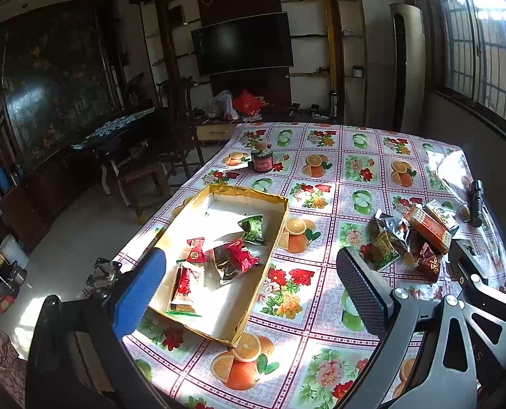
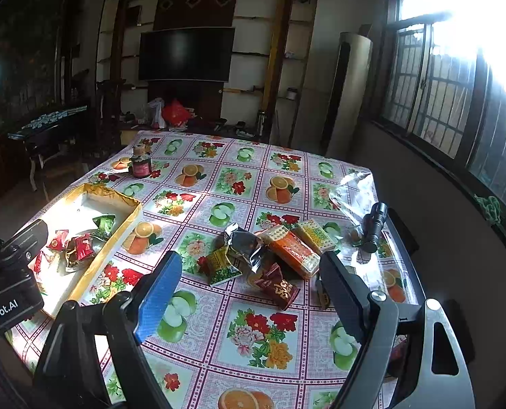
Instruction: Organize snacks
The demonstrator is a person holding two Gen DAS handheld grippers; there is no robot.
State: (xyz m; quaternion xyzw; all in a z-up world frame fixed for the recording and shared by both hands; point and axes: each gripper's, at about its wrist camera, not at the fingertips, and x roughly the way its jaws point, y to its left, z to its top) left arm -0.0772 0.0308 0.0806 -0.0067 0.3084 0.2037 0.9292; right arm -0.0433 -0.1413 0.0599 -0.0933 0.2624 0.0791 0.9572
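Lying on a table [image 2: 218, 184] covered by a fruit-and-flower oilcloth, the snacks form two groups. The first sits inside a shallow cardboard tray [image 1: 273, 238] with gold-coloured walls and a white floor, near the table's left edge: one green packet [image 1: 253, 227], one small red packet [image 1: 195, 250], one larger red packet [image 1: 235, 258] with crumpled foil showing, and one red-and-white packet [image 1: 184, 286] (four in all, as far as the glare allows counting). The second group is a loose pile on the bare cloth to the right, well apart from the tray: one crumpled silver foil wrapper [image 2: 247, 243], one yellow-green packet [image 2: 220, 266], one dark red packet [image 2: 276, 286], one orange cracker pack [image 2: 292, 250] and one yellow cracker pack [image 2: 316, 235], touching or overlapping one another.

A black flashlight [image 2: 373, 226] lies just beside the pile; one small dark jar [image 2: 140, 165] stands upright at the far left.

Left gripper [image 1: 249, 286]: jaws wide apart, empty, above the tray. Right gripper [image 2: 249, 289]: jaws wide apart, empty, near the pile.
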